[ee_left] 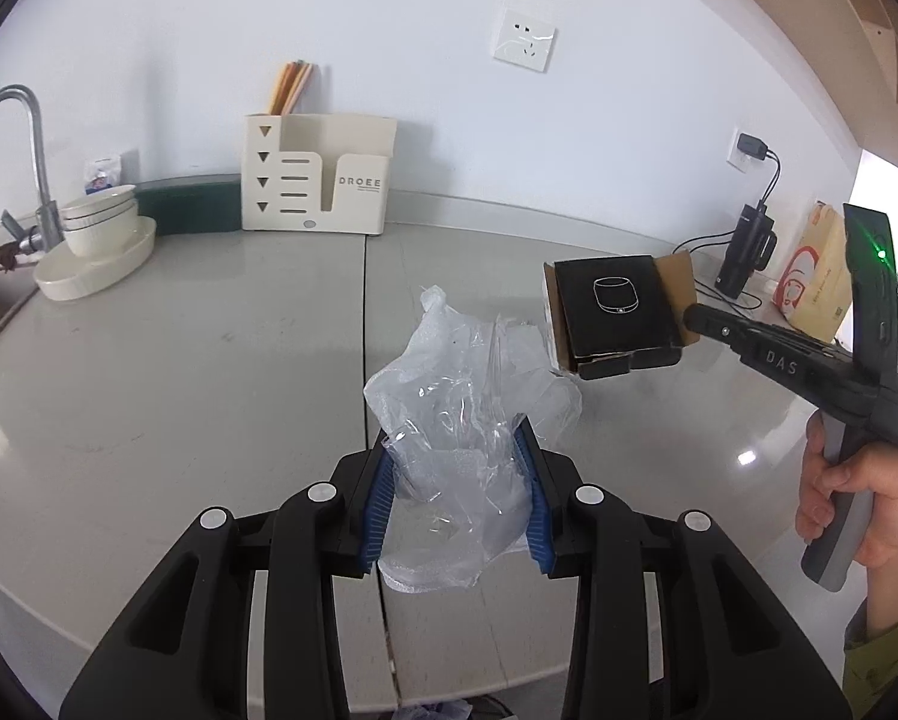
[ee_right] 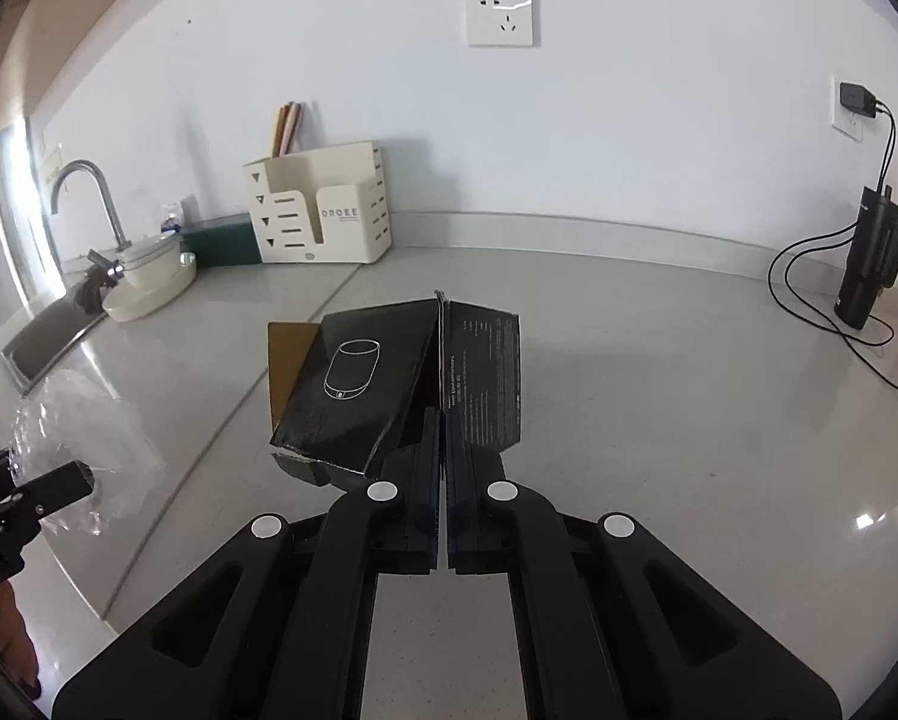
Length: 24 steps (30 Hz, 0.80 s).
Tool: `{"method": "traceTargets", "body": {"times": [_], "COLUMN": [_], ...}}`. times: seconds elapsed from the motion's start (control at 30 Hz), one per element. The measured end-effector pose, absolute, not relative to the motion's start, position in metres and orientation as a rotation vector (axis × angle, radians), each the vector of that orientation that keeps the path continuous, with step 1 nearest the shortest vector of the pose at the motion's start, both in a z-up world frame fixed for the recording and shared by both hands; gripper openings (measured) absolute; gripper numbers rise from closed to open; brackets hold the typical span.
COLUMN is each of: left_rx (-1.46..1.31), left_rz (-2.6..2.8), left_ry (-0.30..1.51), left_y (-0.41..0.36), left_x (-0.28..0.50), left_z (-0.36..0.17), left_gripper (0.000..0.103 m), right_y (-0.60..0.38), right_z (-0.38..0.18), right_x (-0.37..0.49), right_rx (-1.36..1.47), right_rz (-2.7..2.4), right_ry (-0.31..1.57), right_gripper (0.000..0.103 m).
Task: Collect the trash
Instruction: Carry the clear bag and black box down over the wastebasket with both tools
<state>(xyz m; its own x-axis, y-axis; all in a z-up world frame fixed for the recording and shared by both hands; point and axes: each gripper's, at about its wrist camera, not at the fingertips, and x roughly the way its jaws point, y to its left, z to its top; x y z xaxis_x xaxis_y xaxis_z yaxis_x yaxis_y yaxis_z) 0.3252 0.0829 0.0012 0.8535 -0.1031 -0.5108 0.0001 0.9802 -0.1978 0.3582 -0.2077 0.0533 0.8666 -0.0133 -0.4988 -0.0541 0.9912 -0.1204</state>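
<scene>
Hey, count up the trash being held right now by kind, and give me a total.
Clear plastic wrap, in the left hand-held gripper: 1
Black cardboard box, flattened, in the right hand-held gripper: 1
Total: 2

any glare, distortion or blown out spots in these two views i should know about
Left wrist view: strong fisheye bending of the countertop; small glare spot on it at right; the clear plastic bag in the left gripper glints. Right wrist view: blown-out bright strip at far left behind the faucet; the black box in the right gripper stays sharp.
</scene>
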Motion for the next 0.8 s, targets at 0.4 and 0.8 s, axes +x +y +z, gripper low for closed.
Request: {"method": "traceTargets", "body": {"times": [0.4, 0.8], "left_rx": [-0.241, -0.279], "left_rz": [-0.042, -0.057], "left_ry": [0.507, 0.474], "left_y": [0.092, 0.089], "left_x": [0.255, 0.193], "left_z": [-0.002, -0.009], "left_gripper": [0.036, 0.035], "right_y": [-0.178, -0.148], "right_z": [0.058, 0.07], "right_x": [0.291, 0.216], "right_rx": [-0.169, -0.215], "right_rz": [0.042, 0.1], "right_ry": [0.457, 0.396], "right_gripper": [0.002, 0.002]}}
